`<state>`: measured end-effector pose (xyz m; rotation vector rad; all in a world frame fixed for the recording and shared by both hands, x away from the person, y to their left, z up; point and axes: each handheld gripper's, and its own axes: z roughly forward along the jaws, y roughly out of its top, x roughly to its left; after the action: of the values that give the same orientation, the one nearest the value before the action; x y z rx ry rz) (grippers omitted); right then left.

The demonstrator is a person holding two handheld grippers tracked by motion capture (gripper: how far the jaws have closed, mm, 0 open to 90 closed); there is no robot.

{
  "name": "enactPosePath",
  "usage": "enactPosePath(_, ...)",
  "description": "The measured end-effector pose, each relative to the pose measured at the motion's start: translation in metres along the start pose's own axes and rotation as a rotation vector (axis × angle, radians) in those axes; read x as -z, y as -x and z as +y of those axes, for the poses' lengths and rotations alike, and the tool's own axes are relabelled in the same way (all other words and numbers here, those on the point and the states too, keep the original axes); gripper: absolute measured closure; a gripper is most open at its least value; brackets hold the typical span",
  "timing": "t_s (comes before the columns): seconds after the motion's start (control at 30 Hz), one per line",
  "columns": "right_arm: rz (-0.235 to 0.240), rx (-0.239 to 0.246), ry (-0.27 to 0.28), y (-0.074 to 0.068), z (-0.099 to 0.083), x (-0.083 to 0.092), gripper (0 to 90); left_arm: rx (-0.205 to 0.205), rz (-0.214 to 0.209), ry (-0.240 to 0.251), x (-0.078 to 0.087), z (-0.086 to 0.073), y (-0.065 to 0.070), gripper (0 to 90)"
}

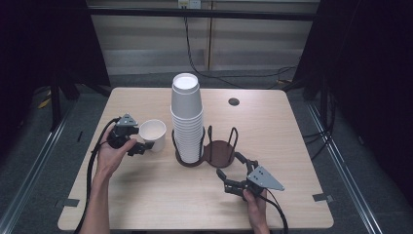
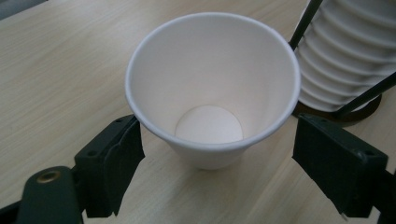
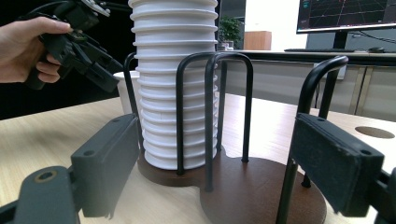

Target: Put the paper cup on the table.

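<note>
The single cup [image 2: 212, 88] stands upright on the bench [image 1: 146, 195], left of the stack [image 1: 187, 122] in the holder [image 1: 219, 153]; the left gripper [image 2: 217, 172], wide around it, should close gently below the rim, while the right gripper [image 3: 224, 172], also wide, steadies the holder.

matt white paper cup [image 2: 212, 88] — pale wood-grain table [image 1: 292, 141] — glossy dark-brown holder [image 3: 243, 186].

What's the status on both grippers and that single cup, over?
Left gripper open, jaws either side of the single cup, not clamped. Right gripper open, facing the holder's empty ring. Cup stack beside it. Nothing in the way.
</note>
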<state>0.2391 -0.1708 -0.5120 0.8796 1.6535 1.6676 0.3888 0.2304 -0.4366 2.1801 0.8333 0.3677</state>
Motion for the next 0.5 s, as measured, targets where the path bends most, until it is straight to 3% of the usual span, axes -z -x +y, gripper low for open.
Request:
enactPosePath(0.03, 0.003, 0.000, -0.001, 0.000, 0.000, 0.000, 14.8, -0.003, 0.003, 0.015, 0.003, -0.002, 0.001, 16.1)
enactPosePath(0.17, 0.003, -0.001, -0.001, 0.000, 0.000, 0.000, 14.8, 0.051, -0.022, 0.128, 0.014, -0.010, 0.004, 16.2)
enactPosePath(0.3, 0.003, 0.000, -0.001, 0.000, 0.000, 0.000, 14.8, 0.091, -0.038, 0.209, 0.019, -0.017, 0.009, 16.2)
enactPosePath(0.4, 0.003, 0.000, -0.001, 0.000, 0.000, 0.000, 14.7, 0.096, -0.051, 0.266, 0.024, -0.021, 0.015, 16.2)
enactPosePath(0.5, 0.000, 0.001, 0.000, 0.000, 0.000, 0.000, 14.8, 0.092, -0.035, 0.294, 0.026, -0.023, 0.022, 16.2)
